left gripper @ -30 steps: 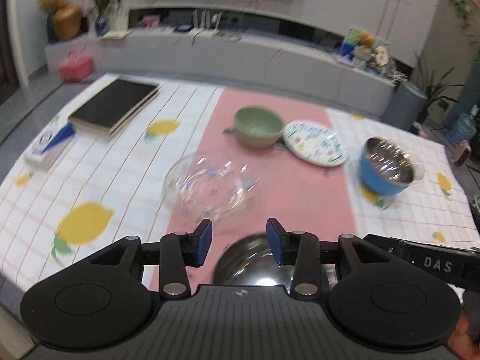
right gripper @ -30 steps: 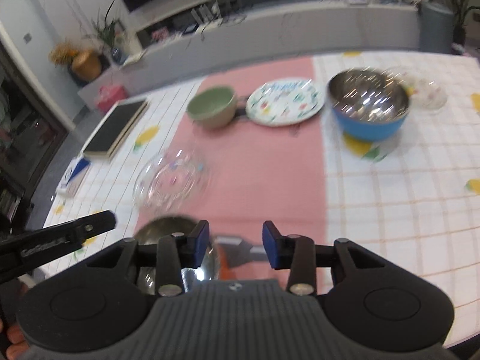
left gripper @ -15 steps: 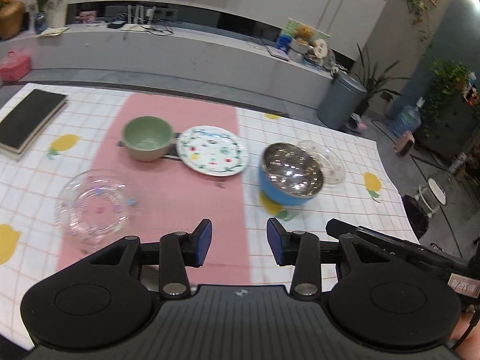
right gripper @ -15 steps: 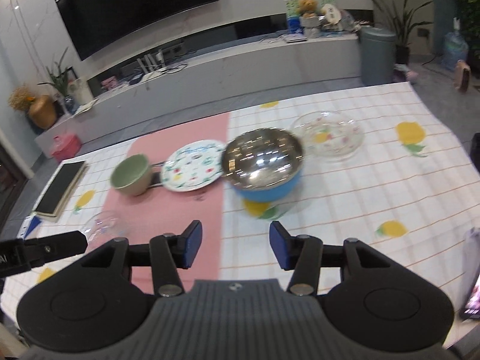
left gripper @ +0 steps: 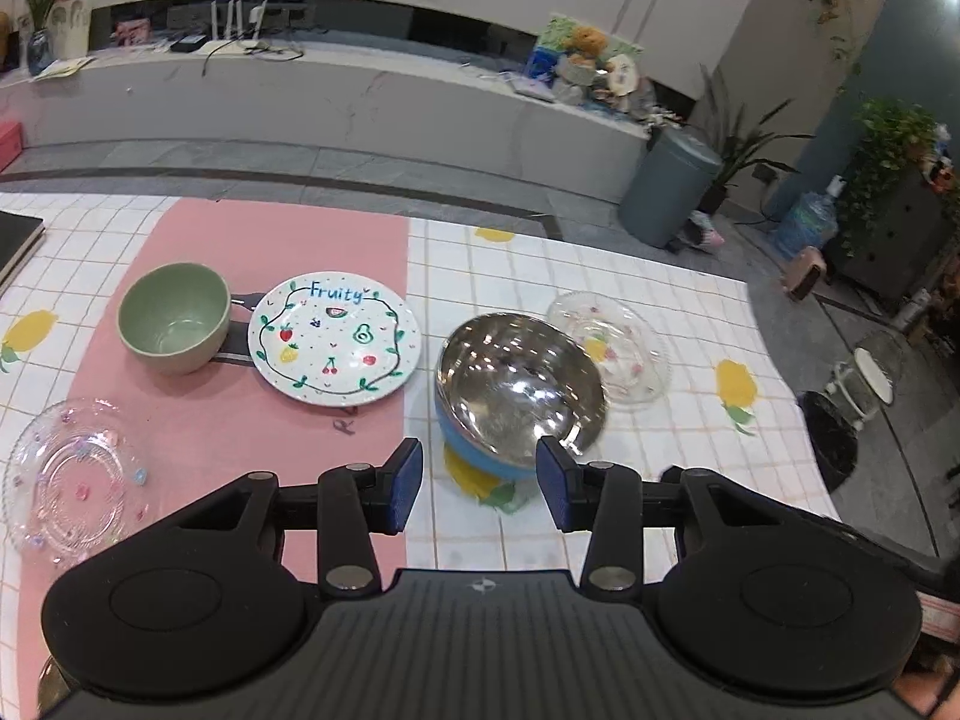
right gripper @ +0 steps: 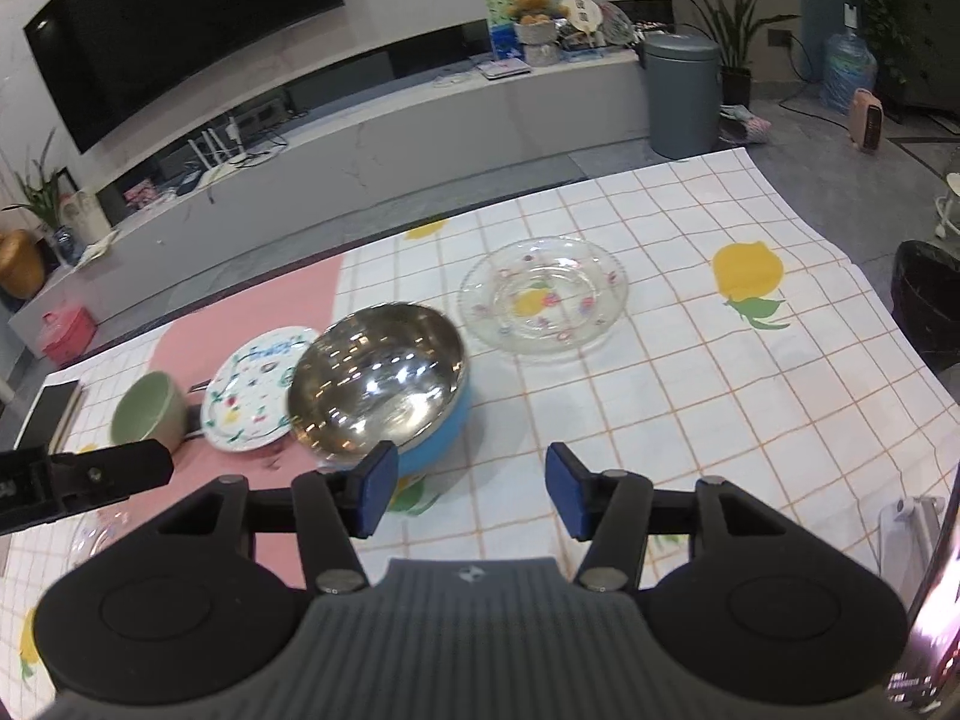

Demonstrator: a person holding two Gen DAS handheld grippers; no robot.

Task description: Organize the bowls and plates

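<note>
A long pale marble-look media bench (right gripper: 384, 120) is running along the far wall, with a large dark television (right gripper: 180, 30) hanging above it. A grey lidded bin (right gripper: 681, 96) is standing on the grey tiled floor (left gripper: 336, 156) beside potted plants (left gripper: 744, 144), and what is probably a water jug (right gripper: 849, 75) is sitting further right.

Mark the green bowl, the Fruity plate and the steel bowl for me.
green bowl (left gripper: 174, 317), left wrist view, inner floor.
Fruity plate (left gripper: 335, 345), left wrist view, centre of face.
steel bowl (right gripper: 378, 375), right wrist view, shiny inside.
</note>
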